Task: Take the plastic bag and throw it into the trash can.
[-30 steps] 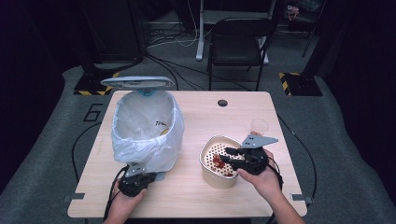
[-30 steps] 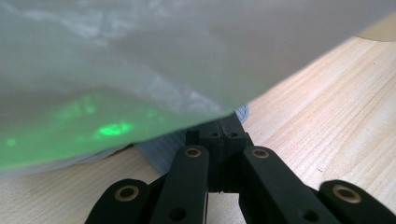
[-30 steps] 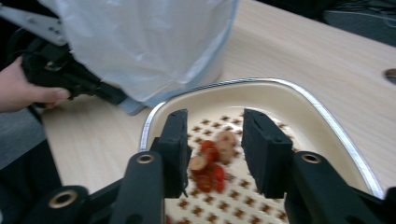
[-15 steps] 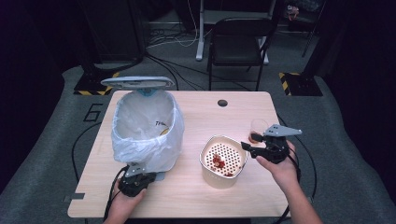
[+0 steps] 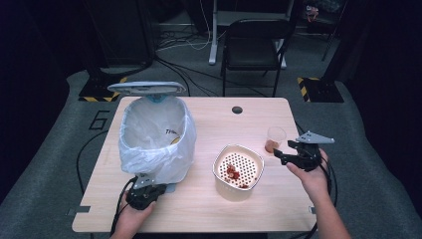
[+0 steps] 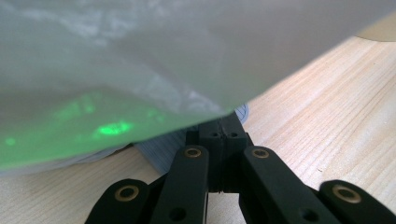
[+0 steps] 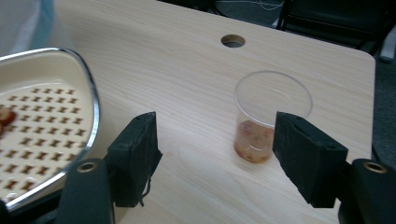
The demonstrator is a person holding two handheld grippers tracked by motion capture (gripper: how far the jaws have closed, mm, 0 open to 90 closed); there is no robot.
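Counter (image 5: 209,129), pale wood, carrying three containers.

Bin (image 5: 154,132), far left: standing upright, lined with a white plastic bag (image 5: 176,149) draping over its rim; its grey lid (image 5: 147,88) is sitting raised behind it. Contents cannot be told.

Left tongs (image 5: 144,191): lying at the foot of the bin on the near counter edge, held by the left hand (image 5: 132,216). In the left gripper view the jaws are standing closed together, tips tucked under the hanging bag; whether they are pinching anything cannot be told.

Strainer bowl (image 5: 238,169), centre: cream, perforated, holding a few reddish-brown pieces (image 5: 233,172).

Clear cup (image 7: 268,116), right of the bowl: standing upright, holding a little reddish-brown matter at its bottom.

Right tongs (image 7: 224,154): jaws standing wide apart, gripping nothing. The cup is sitting just ahead of them, nearer the right-hand pad and touching neither. The right hand (image 5: 311,174) is holding them near the counter's right edge.
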